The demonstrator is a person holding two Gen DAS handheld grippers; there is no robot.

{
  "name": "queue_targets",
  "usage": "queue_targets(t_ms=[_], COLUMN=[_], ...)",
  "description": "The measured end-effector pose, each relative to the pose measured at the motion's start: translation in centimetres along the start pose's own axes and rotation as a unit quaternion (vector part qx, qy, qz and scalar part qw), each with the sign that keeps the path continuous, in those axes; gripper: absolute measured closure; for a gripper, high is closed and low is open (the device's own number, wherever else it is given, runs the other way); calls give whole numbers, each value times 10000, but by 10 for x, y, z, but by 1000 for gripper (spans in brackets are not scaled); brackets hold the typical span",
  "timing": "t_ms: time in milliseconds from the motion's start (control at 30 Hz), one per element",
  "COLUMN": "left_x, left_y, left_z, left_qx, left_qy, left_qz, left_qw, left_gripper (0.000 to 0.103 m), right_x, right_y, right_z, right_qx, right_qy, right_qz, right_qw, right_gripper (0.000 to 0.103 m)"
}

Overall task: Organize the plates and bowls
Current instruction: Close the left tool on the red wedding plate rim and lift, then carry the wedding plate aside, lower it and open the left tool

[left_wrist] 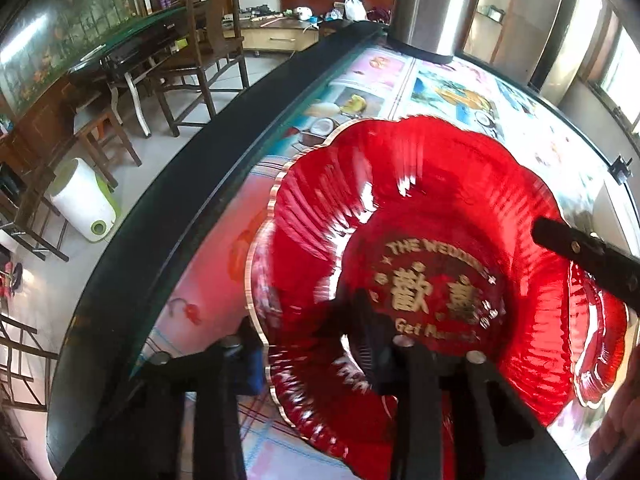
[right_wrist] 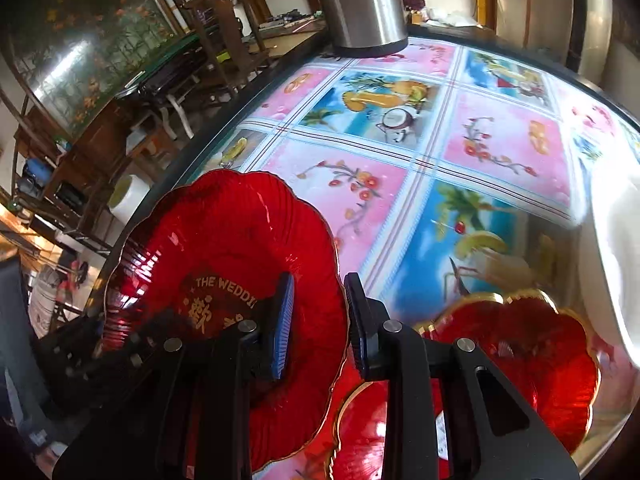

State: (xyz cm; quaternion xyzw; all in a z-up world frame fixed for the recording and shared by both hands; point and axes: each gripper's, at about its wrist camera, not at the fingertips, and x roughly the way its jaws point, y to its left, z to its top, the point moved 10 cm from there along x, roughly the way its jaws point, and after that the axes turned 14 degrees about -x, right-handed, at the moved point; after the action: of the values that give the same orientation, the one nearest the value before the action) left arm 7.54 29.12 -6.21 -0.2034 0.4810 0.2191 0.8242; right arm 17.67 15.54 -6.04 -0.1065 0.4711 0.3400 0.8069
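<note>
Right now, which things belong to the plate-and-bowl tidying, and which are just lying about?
Job:
large red plate
small red dish
second small red dish

Lying about:
steel flask
patterned tablecloth
wooden chair
white bin

Both wrist cams close, angled down, sharing red plate [left_wrist: 420, 216]
</note>
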Motion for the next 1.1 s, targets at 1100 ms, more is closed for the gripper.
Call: queue_targets(t_ms=[1100], left_x=[-37], left_y=[36], left_z=[-37], left_qx=[820], left_qy=[-24], left_qz=[-10], left_qw=[9966], left_gripper=[70], right_x=[-66], right_y=[72], right_z=[-102], right_qx=[273], right_qy=[-350], right_qz=[-103], right_qw=[9990], right_gripper=[77])
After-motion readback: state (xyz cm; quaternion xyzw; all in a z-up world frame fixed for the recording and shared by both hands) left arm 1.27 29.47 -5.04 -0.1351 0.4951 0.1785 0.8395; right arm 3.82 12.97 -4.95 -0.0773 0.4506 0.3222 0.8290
